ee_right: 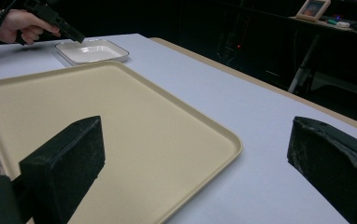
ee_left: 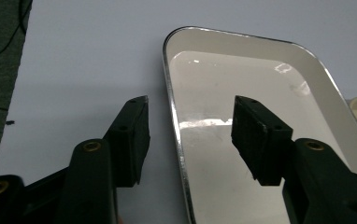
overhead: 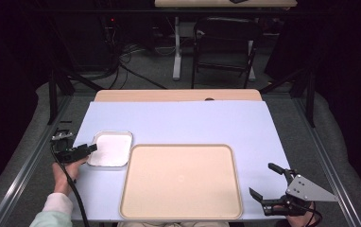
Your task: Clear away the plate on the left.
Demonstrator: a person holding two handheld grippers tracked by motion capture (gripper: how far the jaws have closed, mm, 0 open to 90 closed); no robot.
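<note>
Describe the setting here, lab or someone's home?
Likely a lab or data-collection workspace, not a home. A metal frame rail borders the table, loose cables run over grey carpet behind it, and dark curtains enclose the sides. A folding chair stands by a second desk beyond.

A dim room with black walls surrounds the pale blue-topped table, grey carpet runs beyond its far edge, where a dark folding chair, tangled cables and a white-legged desk stand.
</note>
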